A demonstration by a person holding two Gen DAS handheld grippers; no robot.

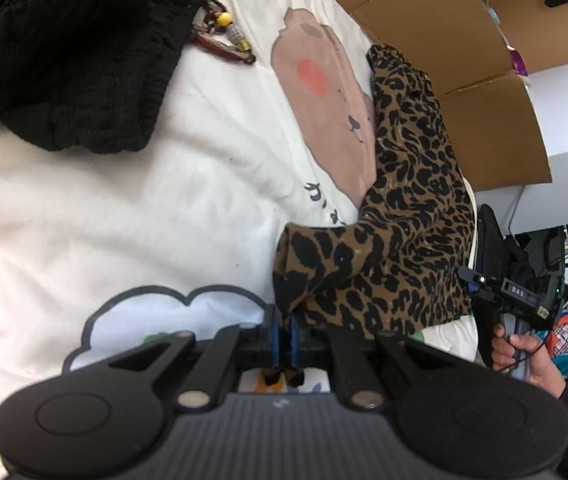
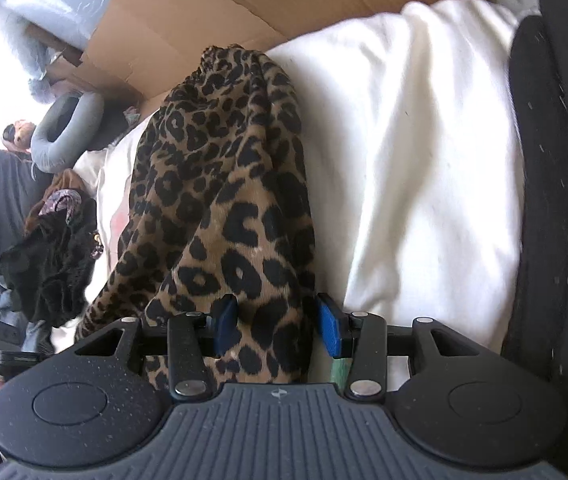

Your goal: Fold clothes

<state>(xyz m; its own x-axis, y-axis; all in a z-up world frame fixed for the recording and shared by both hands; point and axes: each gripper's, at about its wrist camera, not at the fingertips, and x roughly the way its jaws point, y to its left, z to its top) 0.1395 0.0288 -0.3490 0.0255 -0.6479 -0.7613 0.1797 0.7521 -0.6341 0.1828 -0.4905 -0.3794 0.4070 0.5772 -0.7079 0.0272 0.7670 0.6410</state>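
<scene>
A leopard-print garment (image 1: 408,216) lies bunched along the right side of a white quilt (image 1: 123,200) with cartoon prints. My left gripper (image 1: 284,338) is shut, its blue pads pinching the garment's near corner. In the right wrist view the same leopard-print garment (image 2: 227,184) runs away from me in a long fold. My right gripper (image 2: 277,324) straddles its near end. The left blue pad touches the cloth and the right pad stands just off it, so the jaws are open. A person's hand (image 1: 520,352) holds the right gripper's handle at the quilt's edge.
A black knit garment (image 1: 63,52) is heaped at the upper left, a beaded cord (image 1: 223,36) beside it. Cardboard sheets (image 1: 464,60) stand behind the quilt. A grey neck pillow (image 2: 63,136) and a dark pile of clothes (image 2: 51,272) lie at the left; black cloth (image 2: 552,200) borders the right.
</scene>
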